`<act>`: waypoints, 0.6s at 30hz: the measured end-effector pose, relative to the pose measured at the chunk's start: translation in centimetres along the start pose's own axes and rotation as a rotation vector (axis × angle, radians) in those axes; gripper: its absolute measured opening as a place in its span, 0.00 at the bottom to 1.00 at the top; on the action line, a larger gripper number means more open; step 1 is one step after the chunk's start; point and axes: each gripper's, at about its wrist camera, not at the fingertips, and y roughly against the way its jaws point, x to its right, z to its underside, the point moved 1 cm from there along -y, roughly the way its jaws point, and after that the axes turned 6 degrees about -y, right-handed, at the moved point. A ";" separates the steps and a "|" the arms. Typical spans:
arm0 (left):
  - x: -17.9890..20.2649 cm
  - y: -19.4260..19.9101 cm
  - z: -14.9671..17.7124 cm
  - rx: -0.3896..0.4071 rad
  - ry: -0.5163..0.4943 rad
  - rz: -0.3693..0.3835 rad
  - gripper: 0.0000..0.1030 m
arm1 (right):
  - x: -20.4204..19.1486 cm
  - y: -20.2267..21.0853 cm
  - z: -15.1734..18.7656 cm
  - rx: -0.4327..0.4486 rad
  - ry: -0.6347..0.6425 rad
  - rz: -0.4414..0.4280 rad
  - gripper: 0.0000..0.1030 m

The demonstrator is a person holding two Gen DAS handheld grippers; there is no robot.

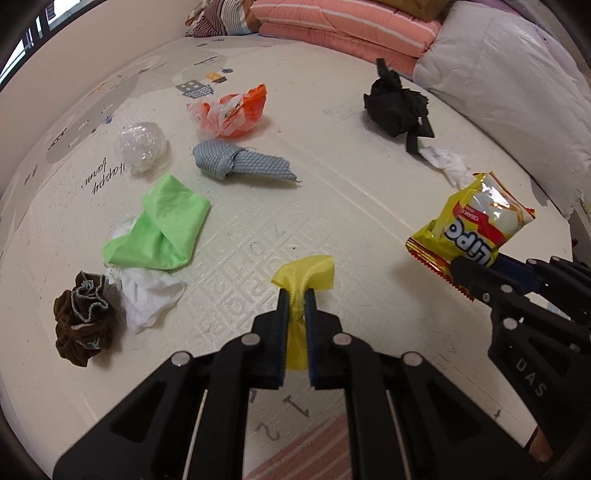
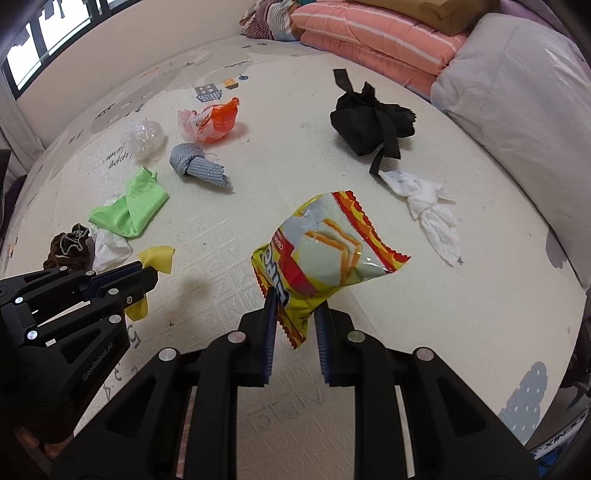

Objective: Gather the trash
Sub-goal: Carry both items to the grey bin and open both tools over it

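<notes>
My left gripper [image 1: 296, 293] is shut on a yellow cloth scrap [image 1: 308, 271] and holds it above the cream play mat [image 1: 332, 177]; both show at the left of the right wrist view, gripper [image 2: 149, 275] and scrap [image 2: 159, 258]. My right gripper [image 2: 293, 295] is shut on a yellow snack wrapper [image 2: 325, 247], held above the mat; both show at the right of the left wrist view, gripper [image 1: 458, 264] and wrapper [image 1: 472, 225]. On the mat lie an orange plastic bag [image 1: 231, 110], a clear plastic ball [image 1: 140, 146], and white tissue [image 2: 428, 210].
Also on the mat: a grey knotted cloth [image 1: 240, 162], a green cloth [image 1: 162, 229], a brown scrunched cloth [image 1: 83, 317], white paper [image 1: 147, 295], a black strapped bundle [image 1: 397, 105]. Pink folded bedding [image 1: 351, 29] and a white duvet [image 1: 509, 92] border the far and right edges.
</notes>
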 end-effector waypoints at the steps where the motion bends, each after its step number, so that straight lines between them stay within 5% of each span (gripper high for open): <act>1: 0.4 0.8 -0.1 0.008 -0.012 0.005 0.09 | 0.3 0.8 0.1 0.007 -0.009 0.006 0.18; 9: 5.3 6.6 -0.3 0.067 -0.122 0.067 0.09 | 4.5 8.8 2.8 0.067 -0.098 0.091 0.18; 18: 14.4 10.6 0.7 0.087 -0.225 0.148 0.09 | 13.5 16.7 9.2 0.058 -0.235 0.197 0.17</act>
